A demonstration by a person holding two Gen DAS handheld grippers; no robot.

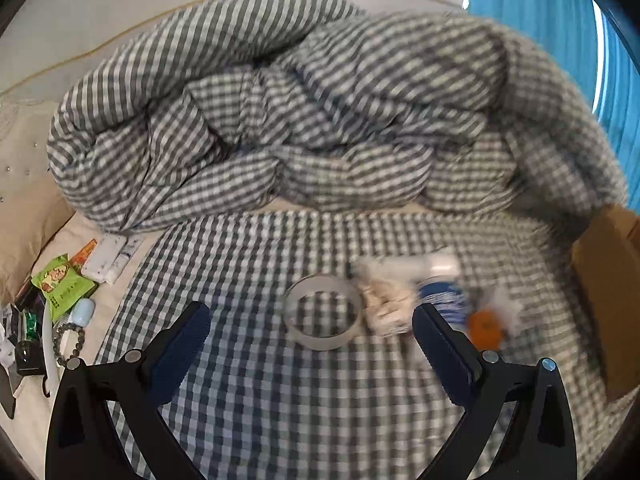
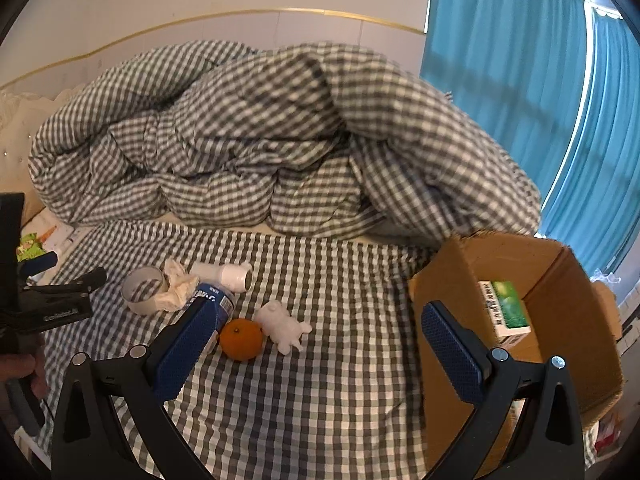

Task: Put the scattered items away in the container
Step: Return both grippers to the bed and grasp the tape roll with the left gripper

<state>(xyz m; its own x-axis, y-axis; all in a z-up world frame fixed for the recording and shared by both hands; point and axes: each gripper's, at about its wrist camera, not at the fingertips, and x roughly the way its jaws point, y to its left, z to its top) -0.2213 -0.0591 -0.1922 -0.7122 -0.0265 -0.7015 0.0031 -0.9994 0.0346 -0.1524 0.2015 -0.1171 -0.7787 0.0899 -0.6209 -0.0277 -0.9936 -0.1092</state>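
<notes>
On the checked sheet [image 2: 320, 380] lies a loose cluster of small items, all well left of the box [image 2: 560, 280]. The tape [image 2: 142, 290] is a translucent grey ring lying flat, its hollow showing the checks beneath; in the left wrist view the tape [image 1: 323, 312] sits just ahead of the left gripper [image 1: 310, 322], between its finger lines. A crumpled cream tissue [image 2: 178, 290] touches the tape's right side. Behind the tissue lies a white tube [image 2: 224, 274] on its side, open end toward the right. A blue can [image 2: 216, 300] with white lettering lies partly hidden behind the right gripper's left finger. The orange [image 2: 241, 339] is round, matte, with a small dark stem spot, just beside the can. A white figurine [image 2: 282, 326] lies on its side, touching or nearly touching the orange. The box is brown cardboard, open-topped, at the right edge of the bed, holding a green-and-white carton [image 2: 506, 310] upright against its inner wall. Both the left gripper and the right gripper [image 2: 324, 338] have fingers spread wide and hold nothing. A rumpled checked duvet [image 2: 260, 140] fills the back. The left wrist view is blurred.
</notes>
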